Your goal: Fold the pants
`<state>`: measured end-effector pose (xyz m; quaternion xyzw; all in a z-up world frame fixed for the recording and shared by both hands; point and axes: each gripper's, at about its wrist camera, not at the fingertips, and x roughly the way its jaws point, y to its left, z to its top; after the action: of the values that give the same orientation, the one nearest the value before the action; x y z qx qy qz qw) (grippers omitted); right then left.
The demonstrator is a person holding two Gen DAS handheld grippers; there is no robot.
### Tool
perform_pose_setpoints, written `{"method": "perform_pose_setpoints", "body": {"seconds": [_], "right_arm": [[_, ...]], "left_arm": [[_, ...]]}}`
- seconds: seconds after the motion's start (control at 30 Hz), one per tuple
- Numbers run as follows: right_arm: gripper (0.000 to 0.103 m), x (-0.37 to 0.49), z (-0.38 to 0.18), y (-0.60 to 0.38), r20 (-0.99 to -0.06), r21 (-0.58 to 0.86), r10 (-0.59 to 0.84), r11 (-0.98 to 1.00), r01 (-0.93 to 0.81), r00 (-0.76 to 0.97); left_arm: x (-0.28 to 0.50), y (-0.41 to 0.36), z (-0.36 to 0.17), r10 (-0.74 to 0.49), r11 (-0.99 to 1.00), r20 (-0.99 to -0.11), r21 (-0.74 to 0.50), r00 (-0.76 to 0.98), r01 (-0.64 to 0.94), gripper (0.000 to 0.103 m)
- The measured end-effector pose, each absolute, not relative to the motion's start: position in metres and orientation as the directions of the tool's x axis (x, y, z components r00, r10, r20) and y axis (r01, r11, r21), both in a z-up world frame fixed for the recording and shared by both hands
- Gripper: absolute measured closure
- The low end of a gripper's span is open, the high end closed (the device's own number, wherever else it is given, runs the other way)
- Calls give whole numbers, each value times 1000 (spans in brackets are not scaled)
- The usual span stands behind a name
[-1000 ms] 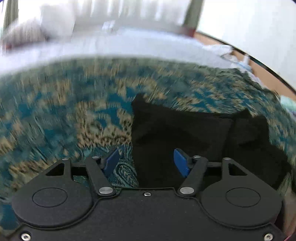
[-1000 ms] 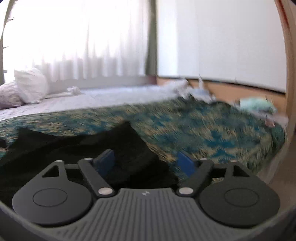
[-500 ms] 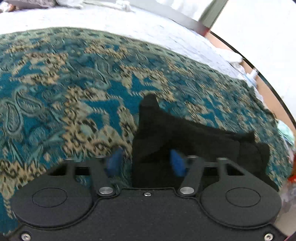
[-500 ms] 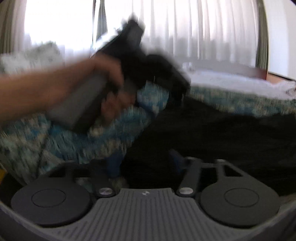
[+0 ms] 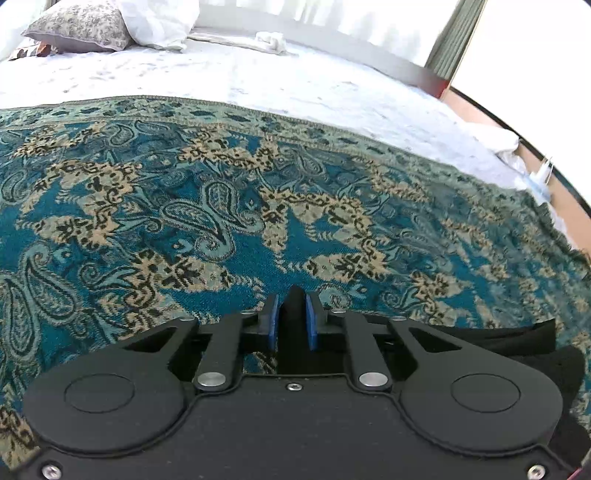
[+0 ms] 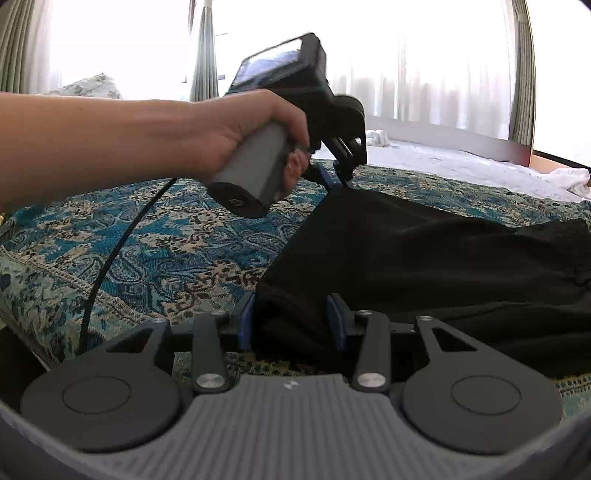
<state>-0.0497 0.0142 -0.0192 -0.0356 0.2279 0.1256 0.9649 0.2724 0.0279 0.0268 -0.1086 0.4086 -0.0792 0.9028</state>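
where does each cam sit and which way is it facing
Left wrist: on the left gripper, angled down over the patterned bedspread toward the pillows; only its own fingers show, pinching the black pants.
Right wrist: on the right gripper, looking across the bed toward the curtains; the person's left hand shows.
Shared: pants, bedspread.

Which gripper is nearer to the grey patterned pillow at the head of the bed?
Left. The left gripper pinches the far corner of the black pants, facing the pillow; the right gripper grips the corner further from it.
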Motion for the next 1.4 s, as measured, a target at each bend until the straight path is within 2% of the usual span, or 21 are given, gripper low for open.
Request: {"method": "perform_pose_setpoints", "body": {"seconds": [0.07,0.1,0.13,0.2,0.33,0.5,0.6,0.7,0.87,0.93,1.03,1.2,1.27,1.3,1.33,1.4], "right_arm": [[57,-50,-16,13,-443,-22,236,962,-273,865],[43,-54,-12,9,-439,-15,249,959,-284,863],[38,-55,-9,4,-437,6,276,953,-303,856],[33,-58,-2,-10,-414,44,311,946,-323,855],[26,-53,18,-45,-396,29,217,974,-224,892],[26,-23,33,-93,-409,20,23,1000,-16,912],[26,-2,38,-117,-410,19,-21,999,31,912],[27,11,35,-127,-421,-2,-49,999,53,906],[31,20,20,-141,-479,-35,-91,996,85,873],[42,16,13,-149,-495,-57,-136,991,124,858],[49,8,4,-157,-485,-100,-178,984,149,856],[48,7,-6,-150,-467,-195,-213,971,135,859],[44,8,2,-153,-488,-169,-186,979,117,853],[38,6,9,-160,-497,-99,-133,990,97,857],[31,3,16,-169,-492,-27,-76,997,72,867],[22,-3,28,-185,-451,73,1,997,36,892]], "left_arm": [[273,25,26,-222,968,-719,-244,659,60,88],[271,25,28,-217,970,-715,-235,664,64,88],[268,25,30,-212,972,-711,-225,671,69,87],[258,23,39,-196,978,-694,-188,692,87,86],[227,17,59,-146,989,-638,-84,756,120,86],[183,12,73,-176,984,-585,-89,792,153,86],[157,3,78,-201,979,-557,-87,806,184,86],[137,-13,73,-226,972,-555,-70,801,226,86],[104,-30,46,-248,962,-610,-59,752,268,86],[89,-35,35,-250,956,-633,-43,733,289,86],[62,-38,21,-249,947,-622,5,742,321,85],[29,-42,18,-221,934,-601,95,768,344,85],[26,-39,24,-226,933,-608,88,761,348,84],[27,-36,29,-236,932,-610,78,757,354,77],[29,-30,34,-250,932,-603,63,757,358,64],[35,-19,45,-266,935,-569,46,778,353,46]]}}
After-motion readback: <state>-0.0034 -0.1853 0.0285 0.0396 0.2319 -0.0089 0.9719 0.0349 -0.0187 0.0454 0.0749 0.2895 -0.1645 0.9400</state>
